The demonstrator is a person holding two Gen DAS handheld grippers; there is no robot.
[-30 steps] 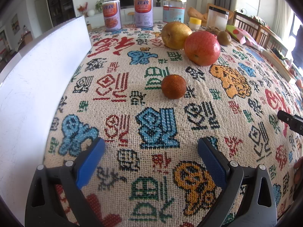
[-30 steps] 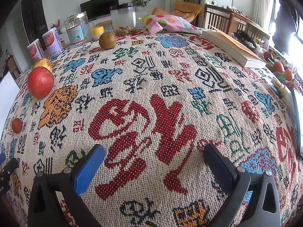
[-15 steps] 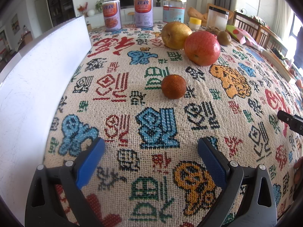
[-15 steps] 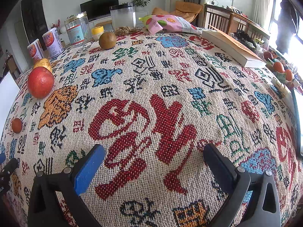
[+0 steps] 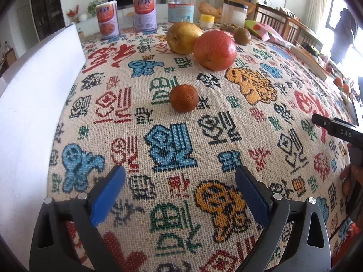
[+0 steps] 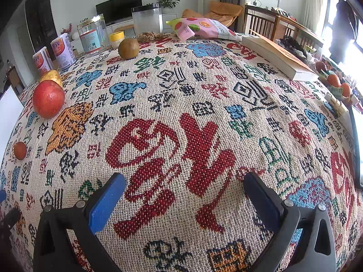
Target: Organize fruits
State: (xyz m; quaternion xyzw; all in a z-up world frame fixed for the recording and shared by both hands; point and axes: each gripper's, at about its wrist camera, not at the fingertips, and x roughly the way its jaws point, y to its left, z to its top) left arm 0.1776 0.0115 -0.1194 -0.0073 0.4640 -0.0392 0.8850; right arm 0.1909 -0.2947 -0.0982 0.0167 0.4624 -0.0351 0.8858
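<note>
A small dark orange fruit [image 5: 183, 98] lies on the patterned tablecloth [image 5: 158, 204], straight ahead of my left gripper [image 5: 180, 179], which is open and holds nothing. Behind it stand a red apple [image 5: 214, 50], a yellow pear [image 5: 182, 37] and a brown kiwi [image 5: 242, 36]. In the right wrist view the red apple [image 6: 48, 98], the pear [image 6: 51, 77] and the small orange fruit [image 6: 20, 150] sit far left, and the kiwi [image 6: 128, 48] sits at the back. My right gripper [image 6: 185, 185] is open over bare cloth.
A white board [image 5: 34, 104] runs along the table's left side. Two printed cans [image 5: 108, 22], a glass jar [image 5: 182, 9], a clear container [image 6: 147, 21] and a yellow-lidded pot [image 5: 207, 21] line the back. A snack bag [image 6: 202, 28] and a book [image 6: 279, 56] lie at the far right.
</note>
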